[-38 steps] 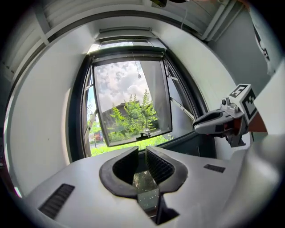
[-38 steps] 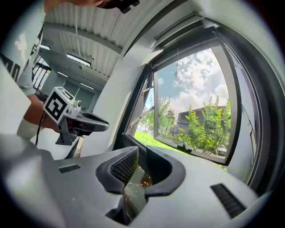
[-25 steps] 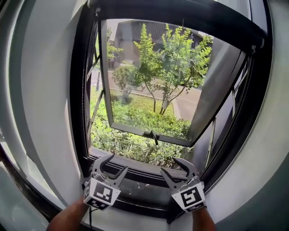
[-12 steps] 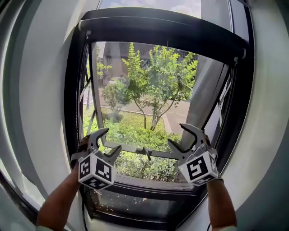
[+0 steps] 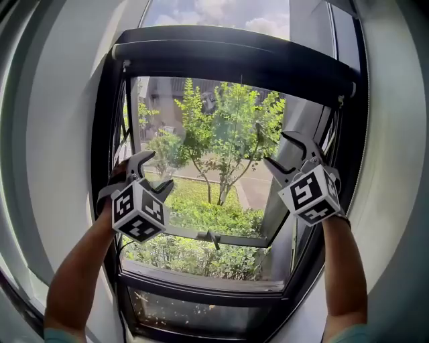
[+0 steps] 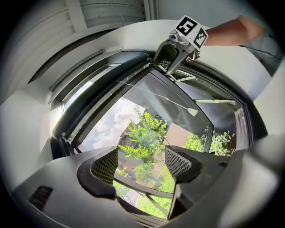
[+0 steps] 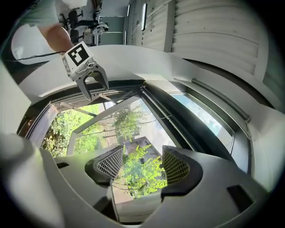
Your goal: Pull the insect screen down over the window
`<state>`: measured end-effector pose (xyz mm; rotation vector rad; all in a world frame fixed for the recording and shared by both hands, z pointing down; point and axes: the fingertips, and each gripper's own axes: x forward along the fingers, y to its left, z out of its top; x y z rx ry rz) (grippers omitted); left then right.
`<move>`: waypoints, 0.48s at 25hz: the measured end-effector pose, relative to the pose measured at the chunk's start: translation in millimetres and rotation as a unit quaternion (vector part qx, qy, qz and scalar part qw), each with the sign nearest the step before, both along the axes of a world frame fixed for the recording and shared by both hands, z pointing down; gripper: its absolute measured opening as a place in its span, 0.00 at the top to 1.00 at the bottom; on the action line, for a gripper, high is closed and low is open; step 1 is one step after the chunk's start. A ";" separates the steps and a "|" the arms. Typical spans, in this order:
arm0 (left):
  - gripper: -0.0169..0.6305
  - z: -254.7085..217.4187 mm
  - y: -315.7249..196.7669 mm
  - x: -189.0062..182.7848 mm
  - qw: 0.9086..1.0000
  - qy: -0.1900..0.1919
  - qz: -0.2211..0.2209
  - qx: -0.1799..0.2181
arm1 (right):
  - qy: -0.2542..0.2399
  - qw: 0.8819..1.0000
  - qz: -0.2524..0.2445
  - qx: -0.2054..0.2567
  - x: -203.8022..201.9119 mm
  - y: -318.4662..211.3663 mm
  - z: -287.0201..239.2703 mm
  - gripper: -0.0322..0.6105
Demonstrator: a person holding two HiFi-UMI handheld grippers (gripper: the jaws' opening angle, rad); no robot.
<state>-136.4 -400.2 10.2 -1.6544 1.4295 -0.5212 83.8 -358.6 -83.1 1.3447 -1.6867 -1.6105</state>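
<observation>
**Both grippers raised at the open window, screen still up in its case**

Nearest are two bare forearms (image 5: 84, 264) reaching up. The left gripper (image 5: 159, 170) is dark moulded plastic with curved, claw-like fingers and a white cube of black square markers. It is held by the left side of the window frame (image 5: 107, 134). Its jaws are opening, and the pads (image 6: 106, 167), textured with a fine criss-cross grid, stand apart with only air between them. The right gripper (image 5: 277, 149) is built the same and sits a little higher, near the frame's right side. Its jaws are also opening, with nothing between them.

The frame is smooth and black, set in a pale plain wall. Inside it a glass sash (image 5: 241, 239) with a grey rail is swung outward, and a small dark handle (image 5: 211, 236) sits on its lower rail. The insect screen (image 5: 234, 57) is up in a long black case across the top of the frame, above both grippers. A thin cord ending in a pale flat tab (image 6: 192, 112) shows in front of the glass.

Beyond are leafy green trees (image 5: 228, 134), low shrubs and a paved path, with blue sky and white cloud (image 5: 214, 10) over the case.

A second ago both grippers were low at the sill with their jaws narrower. They have since risen — the right one further — and the head view has tipped up, bringing the sky into sight.
</observation>
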 end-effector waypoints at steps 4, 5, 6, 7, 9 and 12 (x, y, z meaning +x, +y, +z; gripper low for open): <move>0.45 -37.9 -4.5 -3.0 0.999 -0.020 -0.020 0.028 | 0.008 1.000 0.017 0.014 -2.5 -2.4 -26.3 0.54; 0.44 -47.0 -6.1 -5.0 0.999 -0.025 -0.029 0.035 | 0.009 1.000 0.023 0.015 -1.7 -4.4 -31.7 0.54; 0.44 -56.2 -7.7 -7.6 0.998 -0.029 -0.037 0.042 | 0.009 0.999 0.029 0.017 -0.3 -6.8 -37.1 0.54; 0.44 -65.3 -9.3 -10.3 0.997 -0.033 -0.045 0.049 | 0.008 0.999 0.037 0.019 1.7 -9.4 -42.5 0.54; 0.43 -83.3 -12.5 -14.9 0.995 -0.046 -0.062 0.067 | 0.011 0.998 0.055 0.026 7.7 -14.3 -54.3 0.54; 0.41 -109.3 -17.9 -19.7 0.987 -0.085 -0.091 0.097 | 0.014 0.996 0.081 0.036 18.4 -19.8 -74.6 0.54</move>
